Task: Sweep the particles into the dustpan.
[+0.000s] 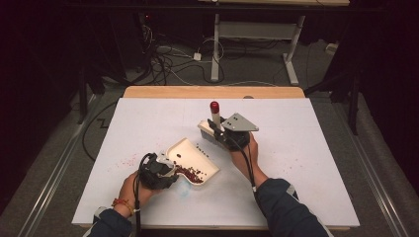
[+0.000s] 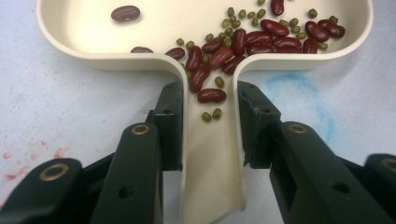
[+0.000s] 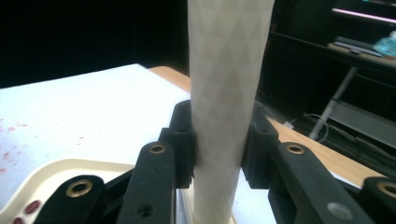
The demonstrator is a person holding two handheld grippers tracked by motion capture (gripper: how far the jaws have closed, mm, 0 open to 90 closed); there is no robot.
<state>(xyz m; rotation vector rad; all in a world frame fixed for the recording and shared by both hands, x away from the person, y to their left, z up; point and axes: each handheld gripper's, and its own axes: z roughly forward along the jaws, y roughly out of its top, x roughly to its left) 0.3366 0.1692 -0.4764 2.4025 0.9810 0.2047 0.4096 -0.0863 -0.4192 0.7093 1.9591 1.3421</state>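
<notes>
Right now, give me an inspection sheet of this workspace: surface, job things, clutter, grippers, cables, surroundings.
Surface: white table cover with red speckle stains at left and a faint blue ring mark near the dustpan.
Job's things: cream dustpan holding red beans and small green beans; brush with a pale handle and red tip.
Clutter: nothing seen beyond the stains.
Grippers: left gripper shut on the dustpan handle; right gripper shut on the brush handle.
Cables: one trails from each gripper along the forearm; loose cables lie on the floor beyond.
Surroundings: dark room, white-legged desk frame behind the table.
</notes>
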